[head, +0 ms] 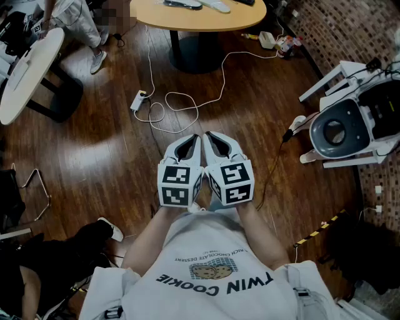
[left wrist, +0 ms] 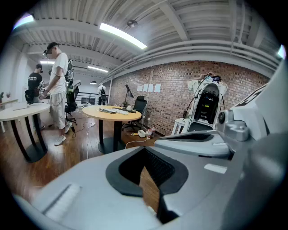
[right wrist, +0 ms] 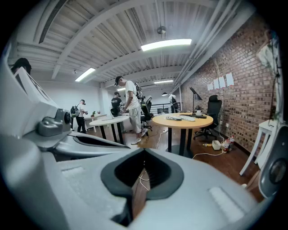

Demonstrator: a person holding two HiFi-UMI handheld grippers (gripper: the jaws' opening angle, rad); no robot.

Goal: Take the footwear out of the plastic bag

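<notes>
Close in at the chest, the left gripper (head: 186,149) and the right gripper (head: 219,147) sit side by side. Both sets of jaws are clenched together with nothing between them, just dark wooden floor (head: 112,144) showing through the slit. No plastic bag and no footwear in any view, so by my reading the whole job is yet to do. Further out, a thin white cable (head: 187,100) loops across the boards, and beyond it stands the round yellow-topped worktop (head: 200,17).
</notes>
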